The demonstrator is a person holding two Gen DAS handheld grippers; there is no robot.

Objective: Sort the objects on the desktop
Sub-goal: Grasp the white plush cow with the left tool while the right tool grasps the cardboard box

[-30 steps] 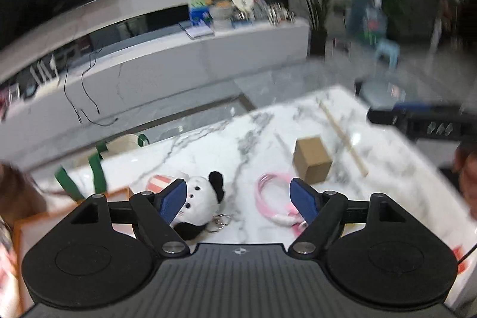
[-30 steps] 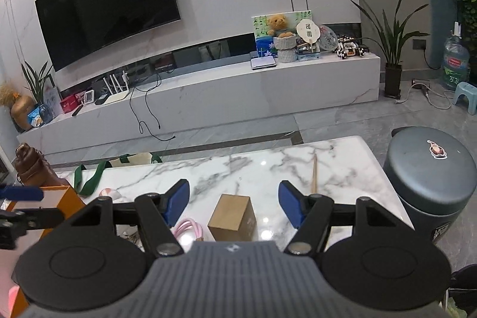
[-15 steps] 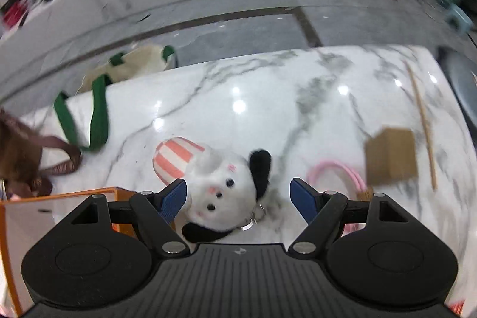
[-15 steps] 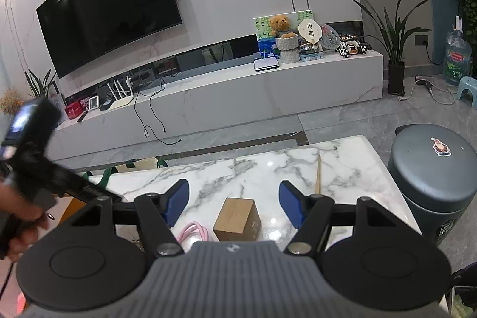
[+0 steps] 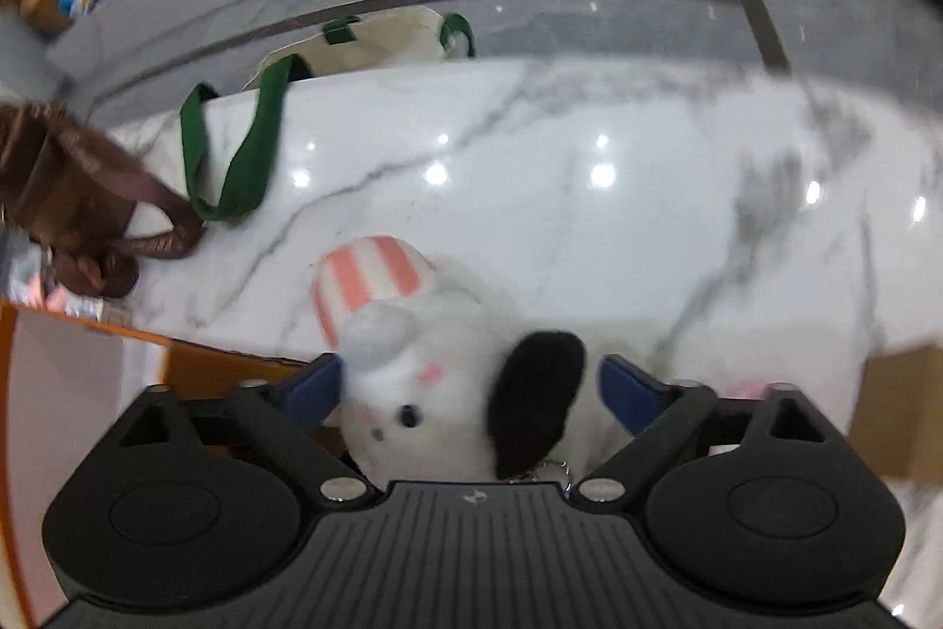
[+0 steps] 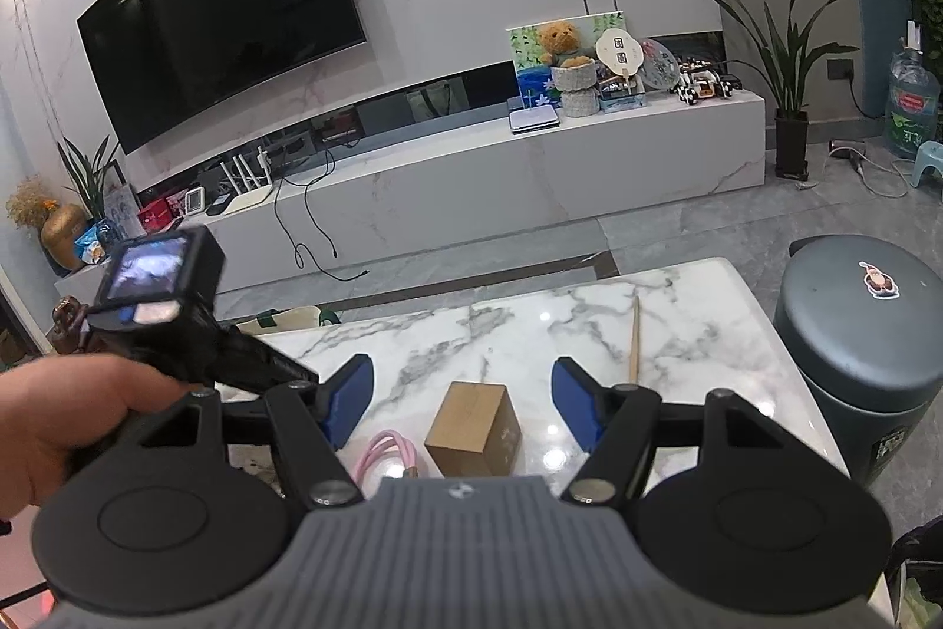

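Observation:
A white plush toy (image 5: pixel 448 393) with a black ear and a pink-striped ear lies on the marble table (image 5: pixel 589 216). My left gripper (image 5: pixel 468 387) points steeply down over it. Its jaws are opening and straddle the toy's head without pressing it. In the right wrist view my right gripper (image 6: pixel 462 402) hovers open and empty above a small cardboard box (image 6: pixel 474 425) and a coiled pink cable (image 6: pixel 386 452). A thin wooden stick (image 6: pixel 633 340) lies farther back. A hand (image 6: pixel 65 422) holds the left tool at the left edge.
An orange-edged box (image 5: pixel 59 393) stands just left of the toy. A brown bag (image 5: pixel 65 181) and a green-strapped tote (image 5: pixel 365 45) sit at the table's far left edge. The cardboard box (image 5: pixel 902 417) shows at the right. A grey bin (image 6: pixel 860 334) stands beside the table's right end.
My left gripper has dropped and tipped downward onto the plush toy, which now sits between its jaws; the jaws have spread wider. The right gripper has stayed put.

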